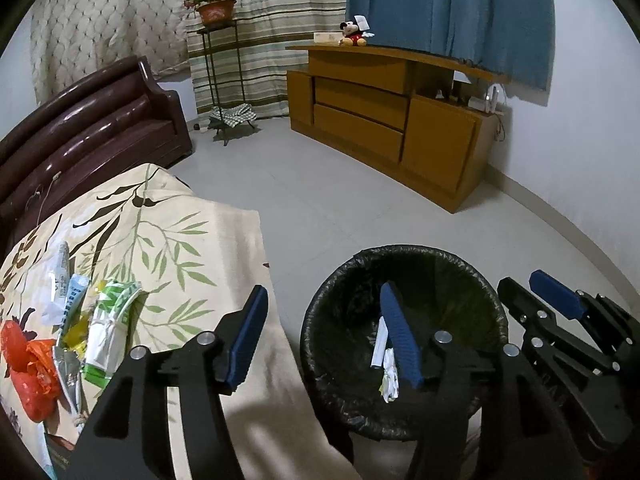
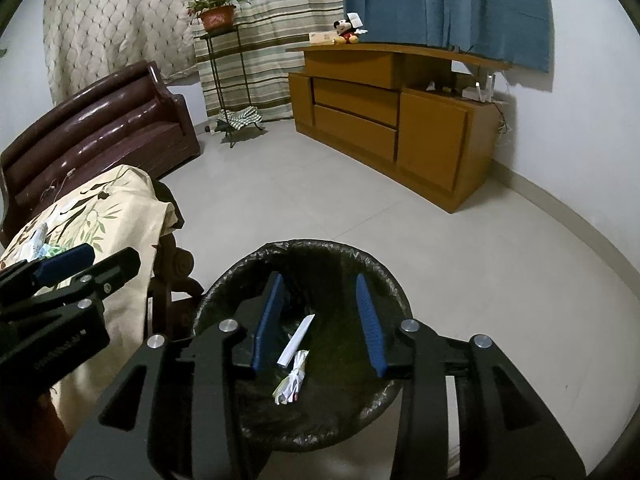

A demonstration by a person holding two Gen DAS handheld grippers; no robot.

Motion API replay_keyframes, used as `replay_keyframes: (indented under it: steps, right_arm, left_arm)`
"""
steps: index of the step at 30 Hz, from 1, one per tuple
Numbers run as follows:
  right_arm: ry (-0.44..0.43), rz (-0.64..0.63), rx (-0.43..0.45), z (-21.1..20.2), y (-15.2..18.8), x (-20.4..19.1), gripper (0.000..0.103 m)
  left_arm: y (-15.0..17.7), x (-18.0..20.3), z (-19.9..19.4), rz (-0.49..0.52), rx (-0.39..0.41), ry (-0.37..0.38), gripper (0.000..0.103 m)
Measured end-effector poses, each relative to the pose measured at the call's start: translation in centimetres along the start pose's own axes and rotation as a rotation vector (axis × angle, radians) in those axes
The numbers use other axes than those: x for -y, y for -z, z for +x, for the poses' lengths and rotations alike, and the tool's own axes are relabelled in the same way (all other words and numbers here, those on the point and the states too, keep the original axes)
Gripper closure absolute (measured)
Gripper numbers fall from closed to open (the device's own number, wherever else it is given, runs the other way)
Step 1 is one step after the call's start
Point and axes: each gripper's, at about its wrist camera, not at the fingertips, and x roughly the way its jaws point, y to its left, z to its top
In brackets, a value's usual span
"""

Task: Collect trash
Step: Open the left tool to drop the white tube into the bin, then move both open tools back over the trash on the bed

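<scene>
While both grippers' fingers gape empty, crumpled wrappers [image 1: 96,332] litter the cloth [image 1: 192,240].

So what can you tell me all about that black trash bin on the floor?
The trash bin is round and lined with a crinkly black plastic bag folded over its rim. It stands upright on the pale tiled floor beside the cloth-covered table. Inside lie a white paper strip and a crumpled wrapper. The right tongs hover open above it.

Wrappers [image 1: 96,332] lie on the table [image 1: 224,240], left of the bin [image 2: 224,280] holding paper scraps [image 2: 298,338].
</scene>
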Motion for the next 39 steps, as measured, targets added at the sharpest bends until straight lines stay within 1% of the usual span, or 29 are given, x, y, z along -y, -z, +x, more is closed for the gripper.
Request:
replay_keyframes:
  steps: [8, 13, 16, 29, 39]
  right_arm:
    - [-0.03, -0.005, -0.001, -1.4, 0.5, -1.6, 0.064]
    - [-0.072, -0.027, -0.008, -2.3, 1.0, -3.8, 0.062]
    - [-0.102, -0.051, -0.012, -2.7, 1.2, -5.5, 0.059]
    - [-0.221, -0.164, -0.025, -4.7, 2.7, -13.1, 0.059]
    - [-0.283, -0.24, -0.043, -5.5, 3.7, -17.5, 0.059]
  left_arm:
    - [1.2, -2.1, -2.3, -0.023, 0.001, -0.014, 0.045]
    - [2.1, -4.2, -4.0, -0.052, -0.003, -0.041, 0.045]
    - [2.6, -5.8, -5.0, -0.072, -0.006, -0.061, 0.045]
    - [6.5, -13.4, -8.8, -0.171, -0.02, -0.184, 0.045]
    - [9.4, -18.8, -10.6, -0.266, -0.04, -0.271, 0.042]
